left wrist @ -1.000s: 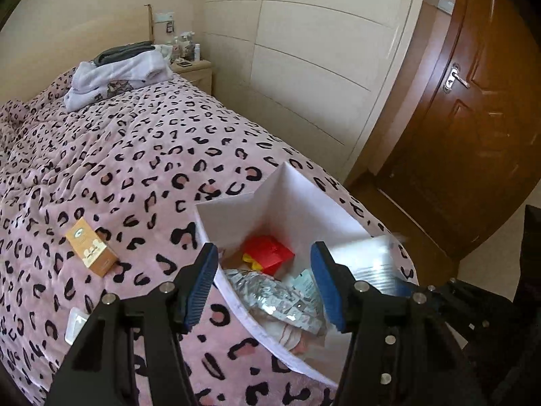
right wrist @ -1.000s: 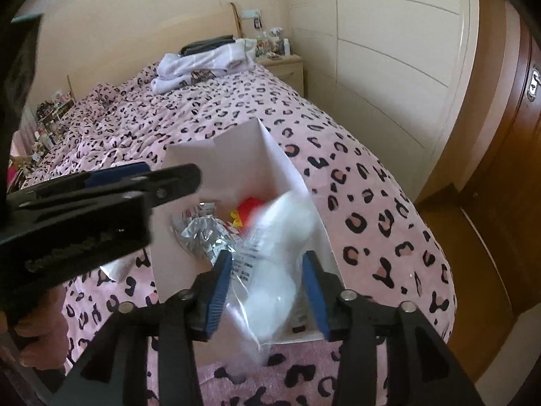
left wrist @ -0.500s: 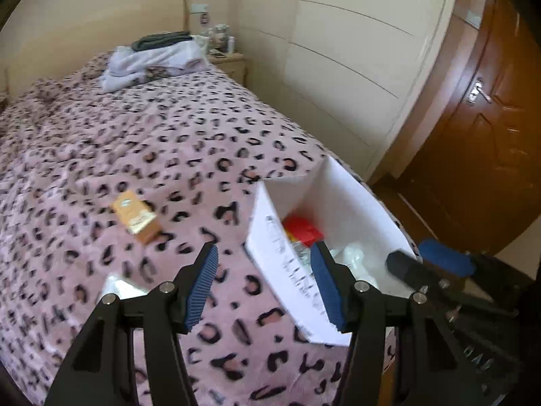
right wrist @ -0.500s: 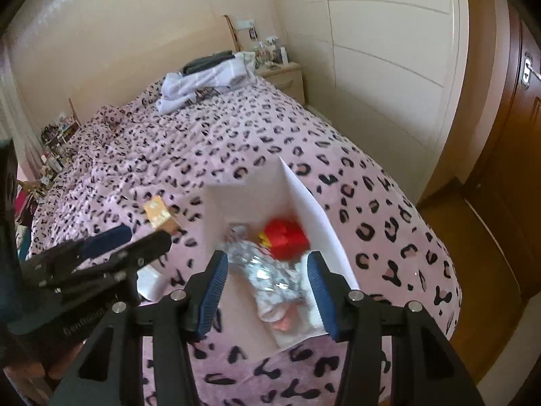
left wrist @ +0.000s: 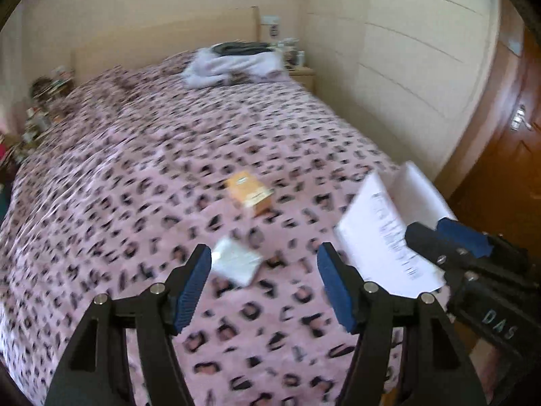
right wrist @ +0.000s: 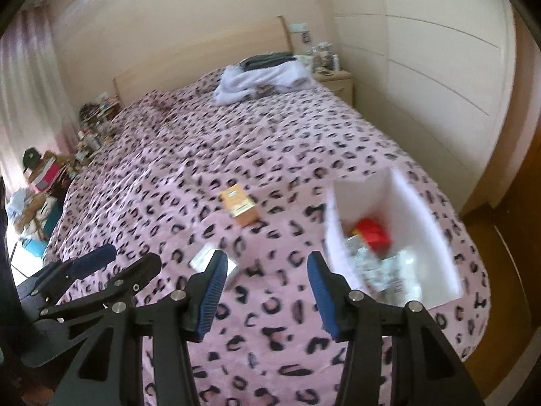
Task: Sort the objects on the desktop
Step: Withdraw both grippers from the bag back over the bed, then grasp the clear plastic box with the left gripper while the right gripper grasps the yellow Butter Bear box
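On the pink leopard-print bedspread (left wrist: 142, 176), a small white packet (left wrist: 236, 265) is seen lying flat just ahead of the left gripper (left wrist: 263, 287), whose 2 blue-padded jaws have just been opening and stand apart over the cover with nothing pressed between them. Further up and right of the packet, an orange carton (right wrist: 239, 205) is laid on its side, apart from the rest. To the right, the right gripper (right wrist: 265, 292) is held parted and empty, and beside it stands the open white box (right wrist: 436, 233), in which a red item (right wrist: 372, 231) and silvery packets (right wrist: 375, 265) are kept.
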{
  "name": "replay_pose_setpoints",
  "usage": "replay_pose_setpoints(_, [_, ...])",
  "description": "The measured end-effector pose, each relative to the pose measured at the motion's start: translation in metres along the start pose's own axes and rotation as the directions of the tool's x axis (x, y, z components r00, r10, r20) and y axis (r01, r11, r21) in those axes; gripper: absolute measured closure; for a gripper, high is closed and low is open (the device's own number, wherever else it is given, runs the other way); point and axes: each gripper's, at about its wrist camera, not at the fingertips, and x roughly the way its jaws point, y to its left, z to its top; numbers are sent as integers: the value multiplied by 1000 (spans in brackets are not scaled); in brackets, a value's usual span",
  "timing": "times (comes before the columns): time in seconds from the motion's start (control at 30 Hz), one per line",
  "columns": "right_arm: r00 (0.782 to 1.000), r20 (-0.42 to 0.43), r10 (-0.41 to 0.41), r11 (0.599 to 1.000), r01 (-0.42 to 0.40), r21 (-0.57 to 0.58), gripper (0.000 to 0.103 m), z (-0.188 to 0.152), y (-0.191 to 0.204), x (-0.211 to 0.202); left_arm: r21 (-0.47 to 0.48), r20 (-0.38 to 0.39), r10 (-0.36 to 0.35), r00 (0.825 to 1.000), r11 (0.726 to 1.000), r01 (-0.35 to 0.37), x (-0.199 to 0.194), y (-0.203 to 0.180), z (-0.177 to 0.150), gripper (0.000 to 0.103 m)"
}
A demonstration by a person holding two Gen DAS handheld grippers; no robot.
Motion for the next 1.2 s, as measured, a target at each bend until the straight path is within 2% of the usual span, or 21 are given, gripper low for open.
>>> replay_pose_setpoints(0.13, [999, -36, 40, 999, -41, -29, 53, -16, 25, 17, -57, -39, 47, 998, 997, -49, 7, 38, -26, 37])
replay_pose_setpoints(0.3, [994, -84, 66, 997, -70, -45, 53, -38, 44, 42, -150, -115, 110, 987, 981, -126, 29, 90, -57, 37])
replay_pose_setpoints(0.5, [985, -151, 80, 996, -86, -39, 53, -61, 52, 78, -231, -188, 107, 976, 961, -150, 57, 122, -82, 37])
replay_pose_setpoints(0.67, [980, -178, 87, 995, -93, -28, 53, -67, 51, 102, -281, -229, 67, 971, 951, -132, 85, 117, -82, 37])
replay_pose_setpoints(0.93, [985, -134, 104, 994, -105, 1, 52, -28, 36, 125, -403, -279, -12, 960, 909, -106, 142, 97, -69, 36])
replay_pose_setpoints(1.0, [986, -116, 122, 993, -121, 16, 50, -9, 32, 136, -426, -288, -12, 958, 897, -117, 156, 92, -62, 36])
replay_pose_setpoints(1.2, [978, -136, 155, 988, -154, 20, 45, 40, 34, 185, -475, -309, 3, 951, 866, -157, 191, 83, -45, 34])
